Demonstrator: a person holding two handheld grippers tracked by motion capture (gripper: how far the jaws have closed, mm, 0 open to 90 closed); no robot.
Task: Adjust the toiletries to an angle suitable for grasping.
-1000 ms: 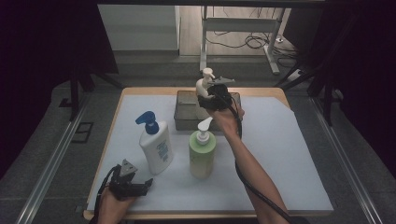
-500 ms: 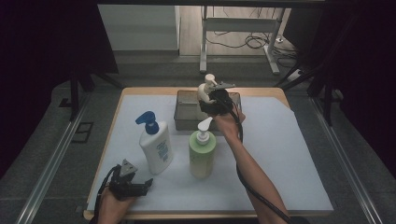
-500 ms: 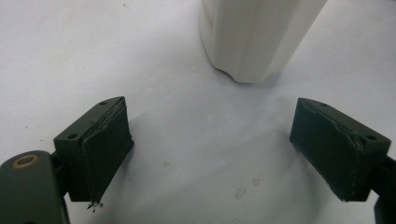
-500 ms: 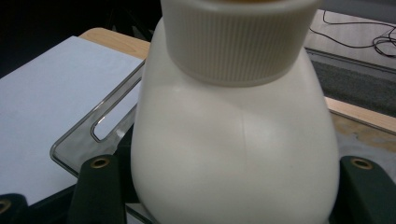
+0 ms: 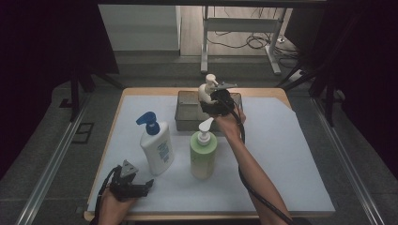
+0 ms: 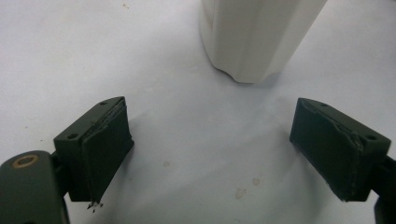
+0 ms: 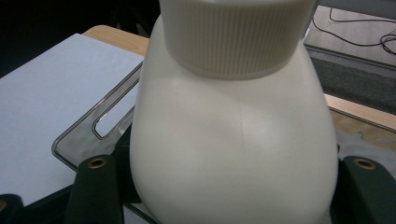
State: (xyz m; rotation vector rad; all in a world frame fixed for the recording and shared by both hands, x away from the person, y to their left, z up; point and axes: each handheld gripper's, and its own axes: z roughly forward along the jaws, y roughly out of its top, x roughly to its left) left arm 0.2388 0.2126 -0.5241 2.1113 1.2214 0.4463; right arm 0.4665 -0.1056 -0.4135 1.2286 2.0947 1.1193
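1. The right gripper point(image 5: 217, 97) has its jaws closed on the shoulder of the cream pump bottle point(image 7: 233, 140), one jaw on each side of the body, and holds it over the clear grey tray point(image 5: 184, 117) at the far edge of the table. The bottle's wall is smooth and rounded, so it may slide down between the jaws if the grip loosens early.
2. If the bottle comes down tilted, its base may catch the tray's rim and tip over.
3. The forearm passes just beside the green pump bottle point(image 5: 202, 152); a careless pull back may knock it down.
4. The left gripper point(image 6: 224, 158) rests at the near left of the white mat point(image 5: 291, 154), jaws wide apart and empty, with the white bottle with a blue pump point(image 5: 156, 150) just ahead; a forward nudge may push it.
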